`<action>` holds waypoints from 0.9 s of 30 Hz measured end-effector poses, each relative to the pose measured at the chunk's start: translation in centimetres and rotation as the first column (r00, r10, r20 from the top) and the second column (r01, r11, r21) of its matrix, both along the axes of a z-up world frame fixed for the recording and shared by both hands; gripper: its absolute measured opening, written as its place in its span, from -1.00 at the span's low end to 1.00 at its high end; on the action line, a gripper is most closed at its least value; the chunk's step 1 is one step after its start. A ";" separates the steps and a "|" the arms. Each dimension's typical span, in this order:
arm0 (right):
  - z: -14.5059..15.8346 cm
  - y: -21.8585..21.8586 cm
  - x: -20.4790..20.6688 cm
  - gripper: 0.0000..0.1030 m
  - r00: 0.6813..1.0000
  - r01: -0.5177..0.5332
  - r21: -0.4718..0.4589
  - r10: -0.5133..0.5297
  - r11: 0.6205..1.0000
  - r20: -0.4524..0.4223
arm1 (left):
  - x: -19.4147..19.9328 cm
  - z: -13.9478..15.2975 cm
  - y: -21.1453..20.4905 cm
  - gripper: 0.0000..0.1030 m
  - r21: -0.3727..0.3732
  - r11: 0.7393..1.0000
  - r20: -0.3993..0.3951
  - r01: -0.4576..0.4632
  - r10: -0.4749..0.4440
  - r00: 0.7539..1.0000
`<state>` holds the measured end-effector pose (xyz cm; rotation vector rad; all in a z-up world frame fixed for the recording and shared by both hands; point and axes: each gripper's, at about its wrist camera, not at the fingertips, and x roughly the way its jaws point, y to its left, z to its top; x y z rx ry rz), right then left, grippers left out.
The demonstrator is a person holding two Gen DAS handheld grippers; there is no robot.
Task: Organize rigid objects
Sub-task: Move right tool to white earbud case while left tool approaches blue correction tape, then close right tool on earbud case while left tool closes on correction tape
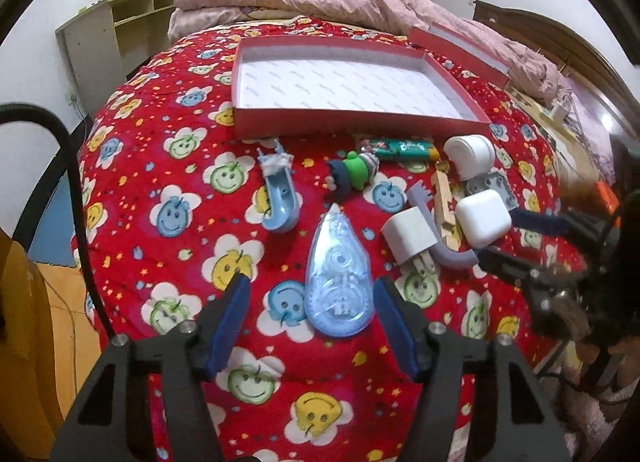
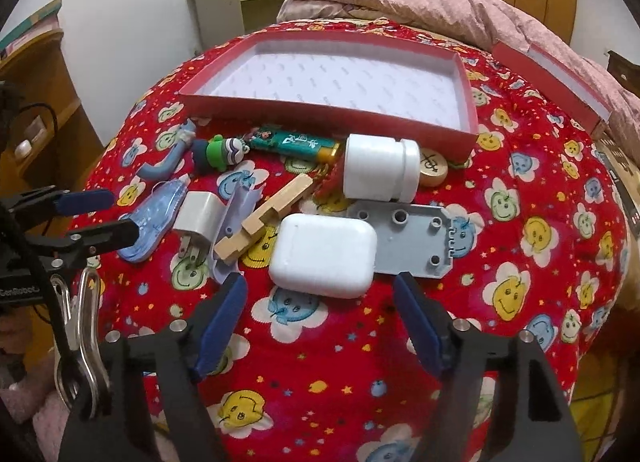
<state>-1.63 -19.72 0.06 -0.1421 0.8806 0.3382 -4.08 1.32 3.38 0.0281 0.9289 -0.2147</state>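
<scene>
Small objects lie scattered on a red smiley-face bedspread (image 1: pixel 168 166), just near of one open red box (image 1: pixel 360 118). The left gripper (image 1: pixel 310 294) is spread wide around one blue correction tape dispenser (image 1: pixel 338 286), fingers not touching it. The right gripper (image 2: pixel 320 294) gapes wide just near of one white earbud case (image 2: pixel 324 254). Only the right view shows a round wooden piece (image 2: pixel 434 168) — possibly a chess piece — beside one white jar (image 2: pixel 380 172), and the grey plate's (image 2: pixel 416 240) full outline.
</scene>
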 end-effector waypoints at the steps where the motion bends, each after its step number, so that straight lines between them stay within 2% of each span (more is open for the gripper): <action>1: 0.0 0.0 0.0 0.51 1.000 0.001 -0.001 -0.001 1.000 0.000 | -0.1 -0.1 0.1 0.32 -0.001 1.000 -0.002 0.001 -0.001 1.000; 5: -0.1 0.2 0.3 0.51 1.000 0.009 0.001 -0.009 1.000 -0.002 | -0.1 -0.5 -0.3 0.32 -0.009 1.000 -0.009 0.022 -0.022 1.000; 10: -0.3 0.3 0.7 0.51 1.000 0.015 -0.001 -0.015 1.000 -0.004 | -0.1 -0.3 -2.0 0.32 0.040 0.996 0.038 0.075 -0.077 0.996; 12: -0.3 0.4 0.7 0.51 1.000 0.019 -0.002 -0.019 1.000 -0.003 | 0.2 -0.6 -2.4 0.25 0.052 0.995 0.033 0.083 -0.085 0.996; 14: -0.4 0.4 0.8 0.51 1.000 0.022 -0.005 -0.022 1.000 -0.001 | 0.6 -1.0 -2.6 0.06 0.058 0.995 0.026 0.084 -0.086 0.996; 17: -0.5 0.4 0.9 0.51 1.000 0.025 -0.002 -0.025 1.000 -0.003 | 1.1 -1.6 -2.5 -0.06 0.047 0.996 0.003 0.079 -0.079 0.997; 23: -0.8 0.4 0.9 0.49 0.999 0.035 -0.005 -0.035 0.999 0.001 | 1.6 -1.9 -2.5 -0.11 0.042 0.997 0.017 0.063 -0.064 0.998; 25: -0.9 0.3 0.9 0.44 0.999 0.039 -0.007 -0.039 0.999 -0.001 | 1.5 -1.9 -2.7 -0.17 0.052 0.996 0.021 0.069 -0.070 0.997; 27: -1.0 0.2 0.8 0.21 0.999 0.043 0.000 -0.043 0.999 -0.006 | 1.5 -1.8 -2.8 -0.17 0.046 0.996 0.020 0.080 -0.080 0.997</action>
